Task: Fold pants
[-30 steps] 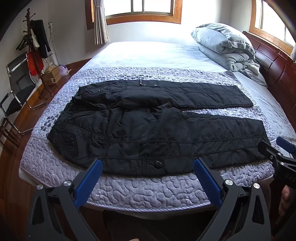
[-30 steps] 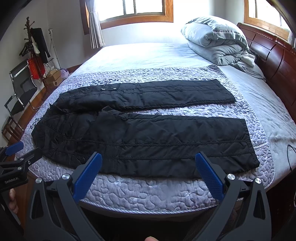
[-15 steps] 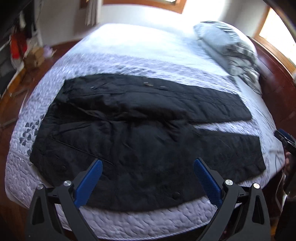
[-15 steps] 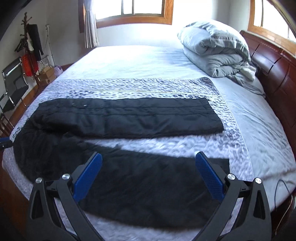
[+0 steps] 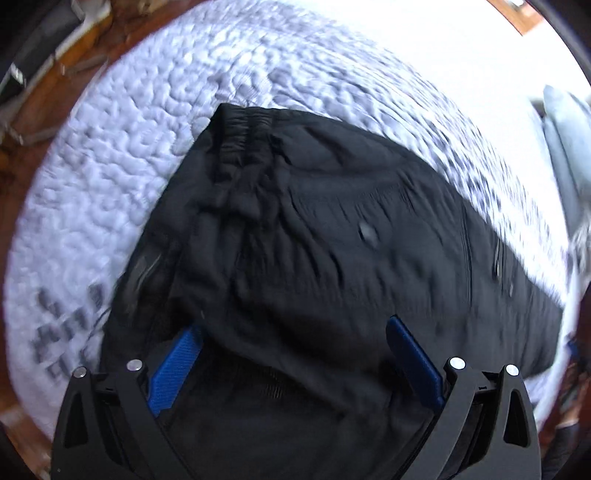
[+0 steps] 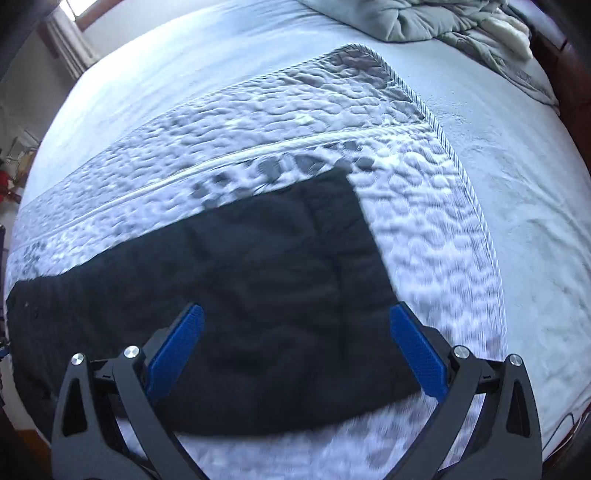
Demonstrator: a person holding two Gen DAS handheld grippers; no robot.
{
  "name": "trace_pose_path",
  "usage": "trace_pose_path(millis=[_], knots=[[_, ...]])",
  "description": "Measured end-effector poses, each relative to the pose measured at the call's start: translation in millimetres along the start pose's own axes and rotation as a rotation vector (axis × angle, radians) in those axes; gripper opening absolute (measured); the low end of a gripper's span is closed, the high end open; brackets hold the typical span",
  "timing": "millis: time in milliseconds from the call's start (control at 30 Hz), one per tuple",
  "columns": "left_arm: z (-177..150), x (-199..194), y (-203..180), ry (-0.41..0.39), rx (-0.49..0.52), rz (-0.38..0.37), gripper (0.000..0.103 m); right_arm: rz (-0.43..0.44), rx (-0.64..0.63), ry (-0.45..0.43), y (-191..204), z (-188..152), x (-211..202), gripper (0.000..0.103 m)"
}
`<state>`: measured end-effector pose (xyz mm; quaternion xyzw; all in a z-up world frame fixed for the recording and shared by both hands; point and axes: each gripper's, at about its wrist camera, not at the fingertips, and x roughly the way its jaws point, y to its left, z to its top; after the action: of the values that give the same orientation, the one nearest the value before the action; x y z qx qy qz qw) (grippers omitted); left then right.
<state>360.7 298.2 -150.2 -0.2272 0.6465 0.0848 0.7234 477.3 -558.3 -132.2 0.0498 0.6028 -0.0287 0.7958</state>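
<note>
Black padded pants [image 5: 314, 236] lie spread on a quilted lavender bedspread [image 5: 110, 155]. The left wrist view is close over the waist end, where the elastic waistband [image 5: 240, 129] bunches at the top. My left gripper [image 5: 295, 350] hangs open just above the fabric, its blue pads [image 5: 173, 365] wide apart, the left pad partly sunk in a fold. In the right wrist view the pants [image 6: 258, 288] show a leg end with its hem at the right. My right gripper [image 6: 295, 343] is open above that leg, holding nothing.
The bedspread [image 6: 424, 192] ends in a corded edge, with plain pale sheet [image 6: 517, 166] beyond. A grey duvet [image 6: 424, 18] is heaped at the head of the bed. Wooden floor [image 5: 44, 96] runs past the bed's left side.
Both grippers have dropped from a wide view of the bed to close over the pants, the left toward the waist, the right toward a leg end. Both stay open.
</note>
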Motion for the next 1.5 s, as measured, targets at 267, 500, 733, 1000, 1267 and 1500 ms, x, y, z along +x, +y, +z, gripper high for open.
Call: trace_pose_path(millis=[267,500,733,1000,1267,1500], knots=[[33,15,-1,0.067,-0.029,-0.021,0.099,0.034,0.024,0.051,-22,34,59,0.101],[67,2,-12,0.007,0.066,0.043,0.099,0.041,0.007,0.028,-18,46,66,0.101],[82,35,-29,0.054,0.099,0.107,0.099,-0.038,-0.193,0.018,15,46,68,0.1],[79,50,-58,0.044,0.122,0.111,0.062,-0.027,-0.172,-0.044,3,44,54,0.038],[69,23,-86,-0.046,0.168,0.078,0.009,-0.005,-0.222,-0.176,16,23,17,0.008],[24,-42,-85,-0.278,0.219,-0.066,0.009,0.121,-0.204,-0.343,6,-4,-60,0.007]])
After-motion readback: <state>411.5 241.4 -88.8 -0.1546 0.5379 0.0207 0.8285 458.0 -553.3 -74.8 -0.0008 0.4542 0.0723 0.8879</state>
